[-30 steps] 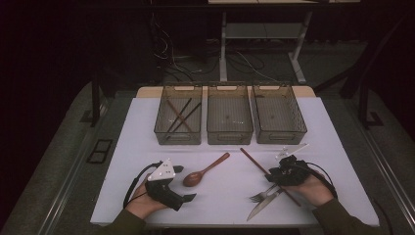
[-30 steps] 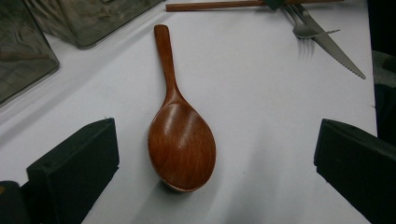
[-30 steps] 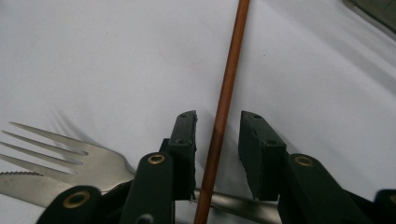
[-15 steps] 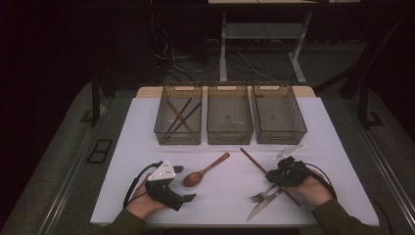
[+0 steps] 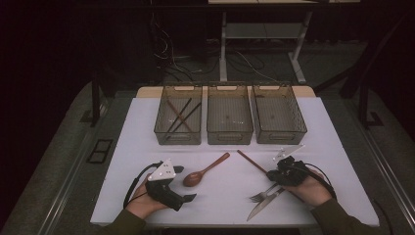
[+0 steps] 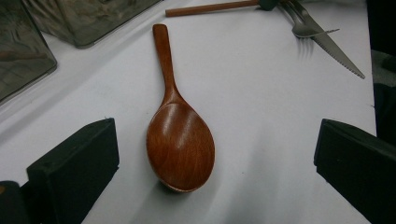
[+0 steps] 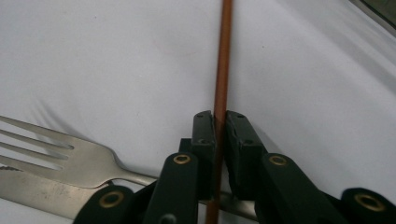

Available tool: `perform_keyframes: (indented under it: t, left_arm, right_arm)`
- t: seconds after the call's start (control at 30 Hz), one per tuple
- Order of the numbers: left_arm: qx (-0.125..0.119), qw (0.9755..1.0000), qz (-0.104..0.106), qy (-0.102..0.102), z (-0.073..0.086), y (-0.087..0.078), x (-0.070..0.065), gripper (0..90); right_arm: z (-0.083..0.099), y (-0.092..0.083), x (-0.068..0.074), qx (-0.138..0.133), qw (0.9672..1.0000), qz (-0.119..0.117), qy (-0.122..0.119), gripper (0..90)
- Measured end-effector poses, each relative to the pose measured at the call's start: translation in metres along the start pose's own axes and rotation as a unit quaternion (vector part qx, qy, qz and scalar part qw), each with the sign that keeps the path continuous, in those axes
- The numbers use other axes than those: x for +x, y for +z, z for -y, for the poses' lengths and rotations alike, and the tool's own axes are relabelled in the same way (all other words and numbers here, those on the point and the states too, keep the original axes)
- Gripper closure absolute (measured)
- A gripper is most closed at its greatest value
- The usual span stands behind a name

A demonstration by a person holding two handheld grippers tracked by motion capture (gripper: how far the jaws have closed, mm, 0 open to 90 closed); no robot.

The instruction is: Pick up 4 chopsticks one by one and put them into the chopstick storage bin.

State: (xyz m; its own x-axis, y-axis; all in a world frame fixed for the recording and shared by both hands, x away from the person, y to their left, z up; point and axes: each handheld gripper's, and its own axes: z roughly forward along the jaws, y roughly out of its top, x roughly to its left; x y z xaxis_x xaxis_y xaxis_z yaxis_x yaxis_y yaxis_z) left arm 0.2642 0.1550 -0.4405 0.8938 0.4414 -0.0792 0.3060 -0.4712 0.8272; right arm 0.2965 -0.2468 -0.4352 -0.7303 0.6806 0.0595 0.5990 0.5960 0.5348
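The right gripper (image 7: 220,122) has just closed on the chopstick (image 7: 224,56).

A thin, reddish-brown wooden chopstick (image 7: 222,65) is laid flat on the white counter (image 5: 225,205), slanted toward the bins. Its near end is clamped between black pads, and it is crossed over the handle of a steel fork (image 7: 70,156).

chopstick (image 7: 222,60): lower end hidden between right gripper (image 7: 220,122) pads, top cut by frame edge
fork (image 7: 70,156): handle hidden under gripper, tines cut at left edge
knife (image 7: 32,191): mostly out of frame
bins (image 6: 28,51): cropped, contents blurred
left gripper (image 6: 210,154): both pads cut off at bottom edge
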Motion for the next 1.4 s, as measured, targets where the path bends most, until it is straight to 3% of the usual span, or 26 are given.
perform_keyframes:
  t: [0.37,0.83,1.4]
  left_arm:
    - [0.0,1.0,0.0,0.0,0.0,0.0,0.0,0.0]
    - [0.0,1.0,0.0,0.0,0.0,0.0,0.0,0.0]
    - [-0.002,1.0,-0.001,-0.001,0.001,0.0,0.001,0.0]
  right_arm:
    - [-0.001,0.0,0.001,-0.001,1.0,0.002,0.0,83.4]
    - [-0.006,-0.011,0.0,-0.038,0.9986,-0.036,0.012,83.8]
    - [-0.04,-0.015,0.009,-0.068,0.9962,-0.054,-0.006,83.8]
